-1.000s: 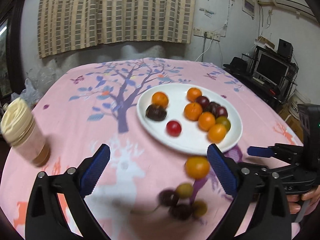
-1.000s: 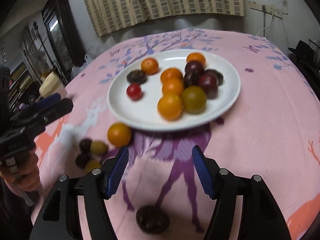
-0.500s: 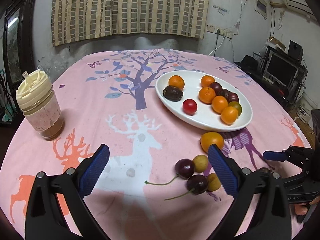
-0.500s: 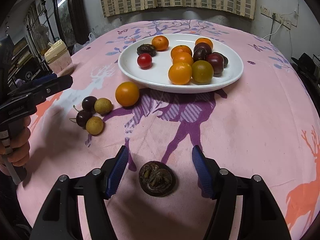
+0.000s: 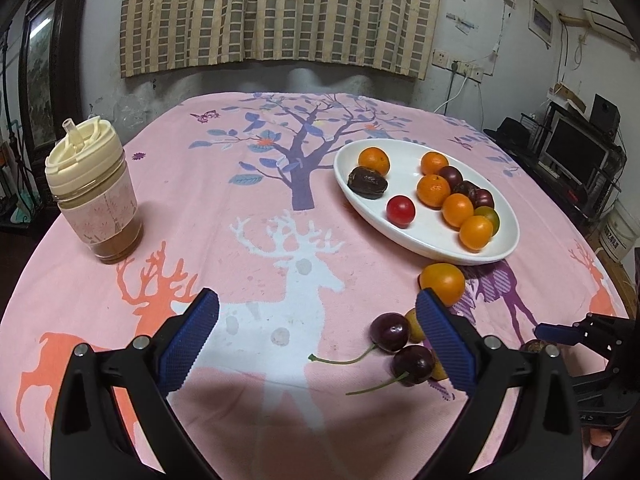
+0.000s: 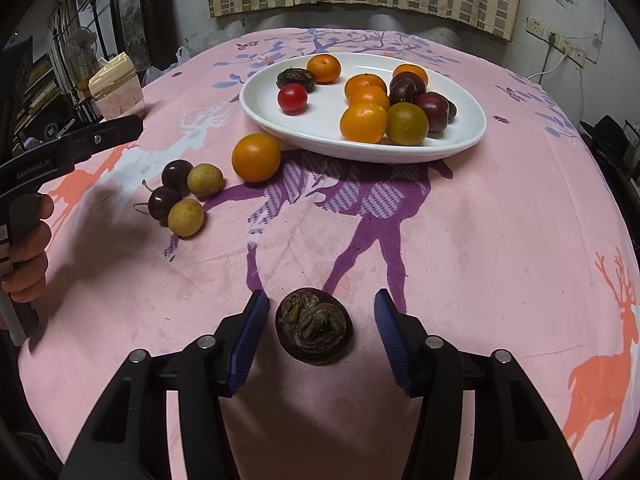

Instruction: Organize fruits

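A dark, wrinkled fruit [image 6: 314, 332] lies on the pink printed cloth [image 6: 500, 240] of the bench, between the blue pads of the right tool [image 6: 318, 334]. The jaws are closing, yet both pads stand clear of it (a gap shows on each side). Farther out, a loose orange [image 6: 256, 157] lies just beside the white plate's [image 6: 464, 140] rim, with two cherries [image 6: 170, 188] and two small yellow fruits [image 6: 196, 196] clustered near it. The plate carries oranges, plums, a red tomato and another dark fruit. The left tool [image 5: 318, 346] hangs spread wide over the cloth, nothing between its pads. A lidded cup [image 5: 94, 196] stands well apart at the bench's left edge.
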`<control>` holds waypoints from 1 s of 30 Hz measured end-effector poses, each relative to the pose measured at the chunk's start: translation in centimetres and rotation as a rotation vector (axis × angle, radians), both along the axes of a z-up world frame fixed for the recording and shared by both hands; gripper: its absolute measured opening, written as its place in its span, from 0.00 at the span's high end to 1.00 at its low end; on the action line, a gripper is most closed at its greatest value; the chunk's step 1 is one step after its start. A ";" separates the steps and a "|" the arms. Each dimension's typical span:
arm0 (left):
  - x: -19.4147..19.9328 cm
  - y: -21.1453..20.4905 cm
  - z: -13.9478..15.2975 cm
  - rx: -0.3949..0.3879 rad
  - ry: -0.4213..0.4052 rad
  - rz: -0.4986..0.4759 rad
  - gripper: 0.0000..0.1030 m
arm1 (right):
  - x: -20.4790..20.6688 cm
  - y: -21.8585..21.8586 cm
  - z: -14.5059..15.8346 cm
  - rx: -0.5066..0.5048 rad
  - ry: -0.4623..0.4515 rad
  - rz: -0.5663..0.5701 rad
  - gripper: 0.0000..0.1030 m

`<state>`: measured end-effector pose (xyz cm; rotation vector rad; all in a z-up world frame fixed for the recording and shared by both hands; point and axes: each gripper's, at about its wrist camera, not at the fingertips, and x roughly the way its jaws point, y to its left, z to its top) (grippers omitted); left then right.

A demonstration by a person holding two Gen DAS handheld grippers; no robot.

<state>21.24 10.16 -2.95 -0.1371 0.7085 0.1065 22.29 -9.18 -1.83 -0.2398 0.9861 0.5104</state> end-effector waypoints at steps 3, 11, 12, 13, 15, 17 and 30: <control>0.1 0.2 -0.1 -0.013 0.008 0.005 0.06 | -0.1 -0.1 0.0 -0.006 -0.004 -0.004 0.50; 0.8 -0.3 -0.1 -0.042 0.013 -0.040 0.06 | -0.2 -1.2 0.6 0.044 -0.019 -0.036 0.65; 1.1 -0.9 -0.1 -0.047 0.019 -0.070 0.06 | 0.0 -1.6 1.0 0.059 -0.034 -0.055 0.65; 1.5 -1.5 -0.1 -0.045 0.027 -0.095 0.06 | 0.1 -1.9 1.2 0.069 -0.044 -0.071 0.65; 2.2 -3.2 -0.1 -0.023 0.038 -0.144 0.06 | 0.4 -2.7 1.4 0.094 -0.048 -0.105 0.65; 3.1 -5.3 -0.2 0.020 0.045 -0.191 0.09 | 0.8 -3.4 1.4 0.115 -0.034 -0.136 0.64; 7.8 -10.6 -3.1 0.123 0.213 -0.274 0.48 | 0.6 -4.1 1.1 0.155 -0.003 -0.150 0.64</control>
